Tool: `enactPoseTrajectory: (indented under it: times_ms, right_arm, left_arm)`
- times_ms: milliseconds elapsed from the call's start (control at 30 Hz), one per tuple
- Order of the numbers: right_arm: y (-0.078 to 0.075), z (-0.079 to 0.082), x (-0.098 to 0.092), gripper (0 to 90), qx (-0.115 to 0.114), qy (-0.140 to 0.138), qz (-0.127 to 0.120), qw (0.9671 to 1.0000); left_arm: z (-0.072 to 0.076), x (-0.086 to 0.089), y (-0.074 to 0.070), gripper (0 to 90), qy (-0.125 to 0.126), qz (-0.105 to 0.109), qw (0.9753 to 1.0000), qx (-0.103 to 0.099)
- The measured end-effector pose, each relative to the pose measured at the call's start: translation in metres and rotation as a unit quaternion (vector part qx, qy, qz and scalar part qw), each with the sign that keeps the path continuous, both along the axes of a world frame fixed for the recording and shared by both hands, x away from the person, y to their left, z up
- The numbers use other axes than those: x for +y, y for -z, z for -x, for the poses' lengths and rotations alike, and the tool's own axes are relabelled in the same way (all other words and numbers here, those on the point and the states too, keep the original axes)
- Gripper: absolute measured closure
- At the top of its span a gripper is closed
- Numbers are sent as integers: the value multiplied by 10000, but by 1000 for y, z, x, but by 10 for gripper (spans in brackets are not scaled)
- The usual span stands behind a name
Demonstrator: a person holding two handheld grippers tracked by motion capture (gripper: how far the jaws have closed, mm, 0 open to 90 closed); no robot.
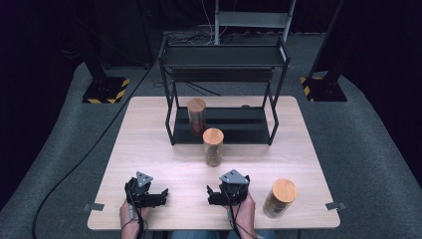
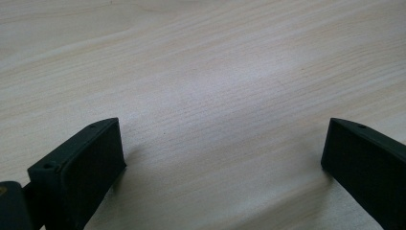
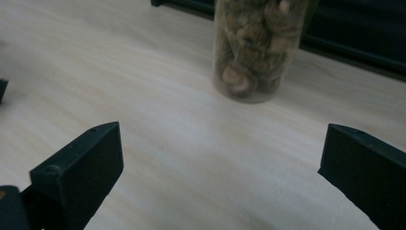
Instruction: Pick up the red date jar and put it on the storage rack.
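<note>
Resting near the front edge of the wooden table (image 1: 149,124), both grippers are sitting low, a hand behind each. Left gripper (image 1: 160,193) is lying at the front left, jaws spread wide with nothing between them; its own view is showing bare wood grain between the two black jaws (image 2: 222,158). Right gripper (image 1: 214,195) is sitting near the front middle, jaws also spread wide and holding nothing (image 3: 220,163). Just to its right, near the front right corner, a clear jar with a wooden lid (image 1: 279,197) is standing upright with brownish contents. Farther in, at the table's middle, a second jar (image 1: 213,146) is standing just in front of the black shelf rack (image 1: 224,62); the right gripper view is showing this jar (image 3: 256,48) ahead, well apart from the jaws, filled with lumpy brown pieces. A third jar (image 1: 196,116) is standing on the rack's bottom shelf, toward its left side. Beyond the table, grey carpet (image 1: 378,139) is covering the floor, and black stands with yellow-striped bases (image 1: 105,89) are sitting at both sides.
</note>
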State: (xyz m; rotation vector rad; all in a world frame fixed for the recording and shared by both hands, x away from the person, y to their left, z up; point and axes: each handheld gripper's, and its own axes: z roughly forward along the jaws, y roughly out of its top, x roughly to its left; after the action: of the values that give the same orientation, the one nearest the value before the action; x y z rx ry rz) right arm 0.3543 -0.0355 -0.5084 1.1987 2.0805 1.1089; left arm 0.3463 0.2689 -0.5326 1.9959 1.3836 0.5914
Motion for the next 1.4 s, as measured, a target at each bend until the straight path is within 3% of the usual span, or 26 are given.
enactPoseTrajectory:
  times_ms: [467,867,1000,1100,1300,1367,1400]
  right_arm:
    - [-13,-56,7,0,-249,142,-215,9994]
    - [-9,-89,24,0,-351,13,-223,9991]
    - [-7,-94,25,0,-436,3,-319,9985]
    - [-7,-94,26,0,-582,-78,-302,9978]
    - [-4,-96,28,0,-648,-114,-282,9974]
    - [-2,-97,28,66,-624,-18,-235,9978]
    - [-2,-96,27,115,-726,2,-256,9970]
  left_arm:
    - [0,0,0,1,4,14,10000,0]
    - [-1,-1,0,1,16,18,10000,-5]
    - [-2,0,0,1,46,-2,10000,5]
    - [-3,-1,0,1,42,4,10000,1]
    - [-4,-1,0,1,74,-1,10000,12]
    - [-5,-1,0,0,71,4,10000,10]
    - [-5,-1,0,0,72,6,10000,5]
